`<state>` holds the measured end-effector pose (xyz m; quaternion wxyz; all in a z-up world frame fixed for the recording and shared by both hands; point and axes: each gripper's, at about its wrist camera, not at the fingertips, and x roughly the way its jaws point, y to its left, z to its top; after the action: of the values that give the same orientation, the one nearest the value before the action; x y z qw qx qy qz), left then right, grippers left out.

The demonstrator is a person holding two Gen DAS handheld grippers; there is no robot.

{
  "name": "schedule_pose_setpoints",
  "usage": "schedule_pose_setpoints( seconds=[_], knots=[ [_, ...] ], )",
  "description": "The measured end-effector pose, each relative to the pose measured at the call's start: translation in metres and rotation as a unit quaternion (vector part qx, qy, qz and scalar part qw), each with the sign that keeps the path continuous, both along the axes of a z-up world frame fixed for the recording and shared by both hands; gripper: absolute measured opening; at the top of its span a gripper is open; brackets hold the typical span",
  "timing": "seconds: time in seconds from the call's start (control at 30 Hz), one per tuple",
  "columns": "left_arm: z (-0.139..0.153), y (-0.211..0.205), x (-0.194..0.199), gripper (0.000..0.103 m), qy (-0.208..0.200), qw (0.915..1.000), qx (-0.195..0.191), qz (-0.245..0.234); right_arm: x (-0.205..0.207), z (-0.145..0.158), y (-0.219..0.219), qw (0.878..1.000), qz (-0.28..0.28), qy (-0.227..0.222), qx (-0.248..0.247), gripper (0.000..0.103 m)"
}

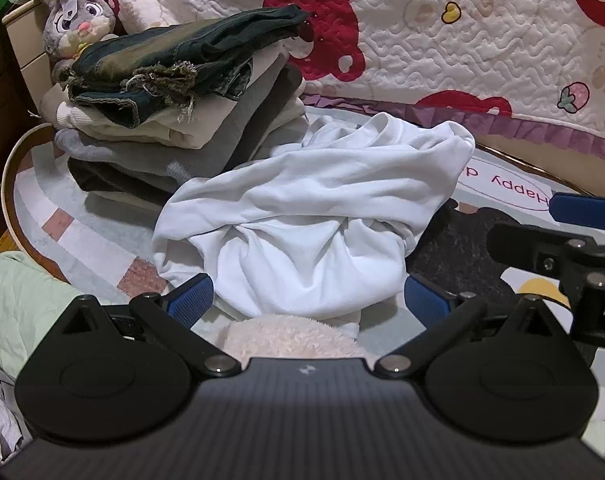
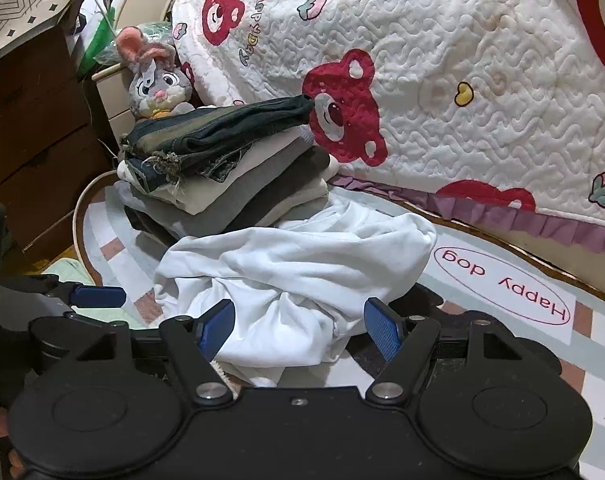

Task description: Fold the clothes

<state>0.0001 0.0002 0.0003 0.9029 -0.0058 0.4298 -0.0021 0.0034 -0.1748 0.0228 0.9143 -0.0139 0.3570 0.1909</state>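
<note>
A crumpled white garment (image 1: 314,216) (image 2: 294,276) lies in a heap on the patterned rug (image 1: 102,240) (image 2: 502,292). Behind it to the left stands a pile of folded clothes (image 1: 174,112) (image 2: 222,176), with dark frayed jeans (image 1: 182,60) (image 2: 222,128) on top. My left gripper (image 1: 308,300) is open, its blue pads on either side of the heap's near edge. My right gripper (image 2: 300,328) is open too, straddling the heap's near edge. In the left wrist view the right gripper's fingertip (image 1: 586,210) shows at the right edge.
A quilt with red bears (image 1: 462,32) (image 2: 442,80) hangs over the bed behind the rug. A plush rabbit (image 1: 76,16) (image 2: 154,80) sits at the far left by a brown cabinet (image 2: 34,140). A fluffy cream item (image 1: 290,338) and a pale green cloth (image 1: 18,304) lie near.
</note>
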Motion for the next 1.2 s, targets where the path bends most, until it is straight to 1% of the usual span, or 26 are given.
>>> schedule_pose_setpoints(
  seconds=[0.17, 0.4, 0.53, 0.67, 0.8, 0.87, 1.1, 1.2],
  knots=[
    [0.003, 0.002, 0.001, 0.103, -0.005, 1.0000, -0.006, -0.005, 0.000, -0.001, -0.001, 1.000, 0.003, 0.006, 0.008, 0.075],
    [0.005, 0.011, -0.007, 0.103, -0.028, 0.9995, -0.011, -0.006, 0.002, -0.003, -0.001, 1.000, 0.006, 0.009, 0.011, 0.076],
    [0.006, 0.016, -0.006, 0.103, -0.024, 0.9995, -0.021, -0.002, 0.001, -0.004, 0.001, 1.000, 0.005, 0.009, 0.005, 0.076],
    [0.003, 0.016, -0.006, 0.103, -0.025, 0.9996, -0.015, -0.004, 0.000, -0.005, 0.003, 1.000, 0.005, 0.009, -0.001, 0.076],
    [0.000, 0.019, -0.006, 0.103, -0.020, 0.9992, -0.033, -0.006, -0.001, -0.006, 0.005, 1.000, 0.004, 0.009, -0.007, 0.077],
    [0.000, 0.019, -0.006, 0.103, -0.017, 0.9992, -0.035, -0.004, -0.001, -0.006, 0.004, 1.000, 0.001, 0.010, -0.007, 0.077],
    [-0.001, 0.019, -0.007, 0.103, -0.012, 0.9992, -0.037, -0.002, -0.001, -0.007, 0.004, 1.000, 0.000, 0.013, -0.010, 0.077],
    [-0.001, 0.020, -0.006, 0.103, -0.010, 0.9993, -0.036, -0.001, -0.001, -0.007, 0.005, 1.000, -0.005, 0.010, -0.020, 0.080]
  ],
)
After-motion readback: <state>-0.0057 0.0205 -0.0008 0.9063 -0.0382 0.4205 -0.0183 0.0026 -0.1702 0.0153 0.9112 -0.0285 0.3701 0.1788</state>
